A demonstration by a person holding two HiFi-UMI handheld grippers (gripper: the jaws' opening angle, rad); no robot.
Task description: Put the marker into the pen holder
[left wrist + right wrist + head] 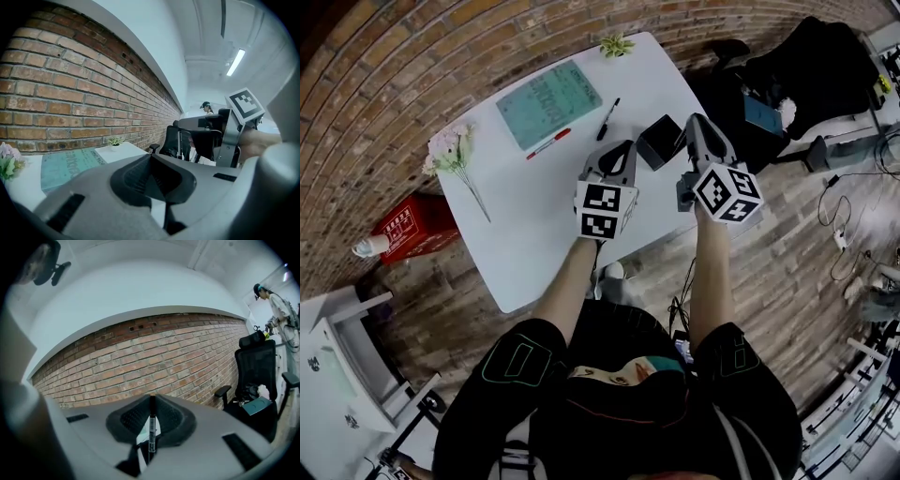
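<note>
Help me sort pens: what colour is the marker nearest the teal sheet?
The marker is red; head view.

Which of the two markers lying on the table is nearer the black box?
The black marker, just left of the box; the red-and-white marker lies further away, beside the teal sheet.

tabletop (534,246): white, smooth, low sheen. wall (70,89): red brick, rough and matt, with paler mortar lines. floor (787,225): wood planks, visible grain, dull. left gripper (154,161) and right gripper (151,401): grey moulded plastic, matt. pads (126,420): black, finely ribbed, rubber-like. marker (152,427): black barrel, slight gloss, pale printed label. pen holder (659,141): black, matt, material unclear. sheet (549,101): teal printed paper, flat.
</note>
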